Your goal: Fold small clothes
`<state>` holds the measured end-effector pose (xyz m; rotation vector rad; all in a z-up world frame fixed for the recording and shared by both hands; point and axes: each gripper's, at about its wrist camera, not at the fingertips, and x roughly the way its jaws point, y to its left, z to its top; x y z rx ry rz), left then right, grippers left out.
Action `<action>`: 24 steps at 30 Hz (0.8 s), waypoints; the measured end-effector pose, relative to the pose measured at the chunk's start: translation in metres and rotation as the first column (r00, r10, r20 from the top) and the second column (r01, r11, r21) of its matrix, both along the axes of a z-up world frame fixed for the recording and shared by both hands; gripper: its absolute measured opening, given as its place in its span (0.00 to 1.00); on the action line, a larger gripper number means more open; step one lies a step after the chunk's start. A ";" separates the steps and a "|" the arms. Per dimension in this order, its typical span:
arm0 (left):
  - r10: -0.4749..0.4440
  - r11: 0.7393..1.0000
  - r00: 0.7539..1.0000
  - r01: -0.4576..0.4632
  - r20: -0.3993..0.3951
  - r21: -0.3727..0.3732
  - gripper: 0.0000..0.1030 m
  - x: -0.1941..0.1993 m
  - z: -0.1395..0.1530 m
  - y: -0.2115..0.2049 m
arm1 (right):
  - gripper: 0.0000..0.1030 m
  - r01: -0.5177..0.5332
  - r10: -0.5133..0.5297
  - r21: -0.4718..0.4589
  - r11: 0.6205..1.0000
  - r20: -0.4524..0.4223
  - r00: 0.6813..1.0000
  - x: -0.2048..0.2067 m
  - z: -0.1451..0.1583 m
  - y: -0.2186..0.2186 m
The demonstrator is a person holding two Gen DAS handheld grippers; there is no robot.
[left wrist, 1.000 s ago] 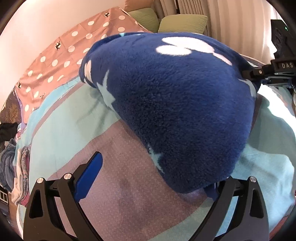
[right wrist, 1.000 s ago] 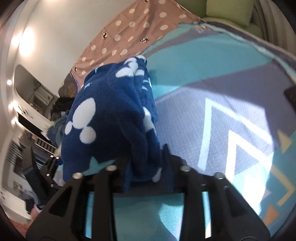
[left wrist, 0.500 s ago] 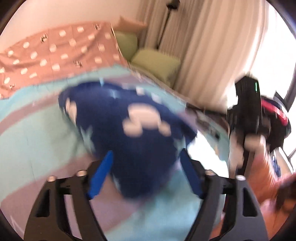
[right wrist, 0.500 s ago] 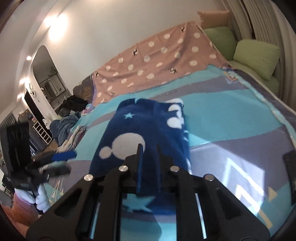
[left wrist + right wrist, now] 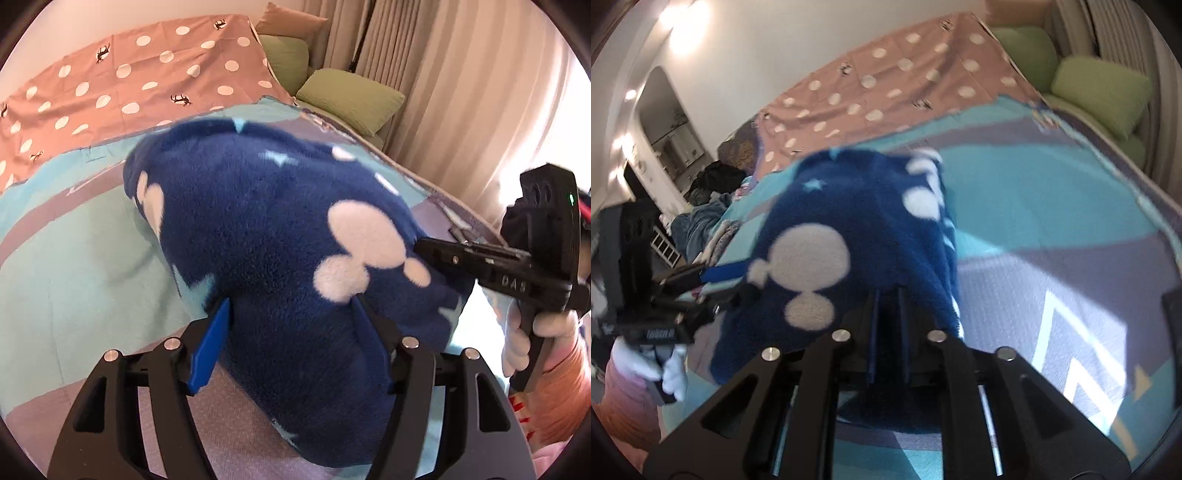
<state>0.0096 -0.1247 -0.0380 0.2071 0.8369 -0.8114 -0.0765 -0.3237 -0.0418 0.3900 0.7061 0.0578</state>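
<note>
navy fleece garment with white spots bulges between your left gripper, whose jaws are opening around it; your right gripper pinches its hem above the teal quilt. loosen further and that side drops, spoiling the fold.

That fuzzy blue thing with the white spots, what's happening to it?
A person is folding a small blue fleece garment on a bed with a teal and purple cover. The left hand-held gripper has a thick bunch of the fleece between its fingers, which are opening slightly. The right hand-held gripper is pinched shut on another edge, so the garment hangs lifted between them.
</note>
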 end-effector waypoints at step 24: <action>0.032 0.998 0.984 -0.041 0.173 0.051 0.72 0.098 0.028 -0.040 | 0.32 -0.088 0.086 -0.117 0.989 -0.020 0.996 0.091 0.041 0.005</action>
